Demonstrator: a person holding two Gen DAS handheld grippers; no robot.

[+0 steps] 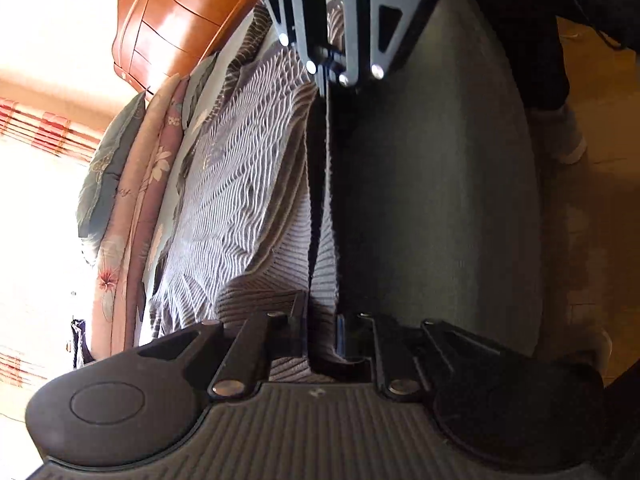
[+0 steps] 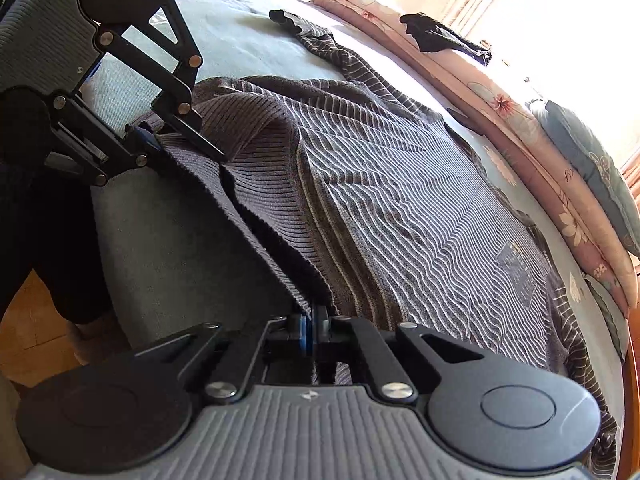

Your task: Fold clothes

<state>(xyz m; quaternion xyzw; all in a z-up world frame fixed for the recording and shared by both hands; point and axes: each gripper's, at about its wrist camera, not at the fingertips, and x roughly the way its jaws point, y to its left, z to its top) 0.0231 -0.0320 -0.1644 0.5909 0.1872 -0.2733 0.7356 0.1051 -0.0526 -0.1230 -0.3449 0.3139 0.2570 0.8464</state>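
A grey knitted sweater (image 1: pixel 248 168) with wavy pale stripes lies spread on the bed (image 1: pixel 432 200). Its ribbed hem (image 1: pixel 320 208) is lifted off the sheet and runs taut between both grippers. My left gripper (image 1: pixel 322 340) is shut on one end of the hem; my right gripper (image 1: pixel 330 66) pinches the other end. In the right wrist view the sweater (image 2: pixel 400 200) stretches away towards the pillows. There my right gripper (image 2: pixel 311 332) is shut on the hem (image 2: pixel 256 220), and my left gripper (image 2: pixel 154 138) grips it at the upper left. A striped sleeve (image 2: pixel 320 46) trails off at the far end.
Folded floral quilts (image 2: pixel 520 128) and a pillow (image 2: pixel 592 168) line the far side of the bed (image 2: pixel 168 240). A small dark garment (image 2: pixel 440 36) lies on the quilts. A wooden headboard (image 1: pixel 180 20) stands behind. A person's leg and shoe (image 1: pixel 560 132) stand on the wooden floor (image 1: pixel 600 240).
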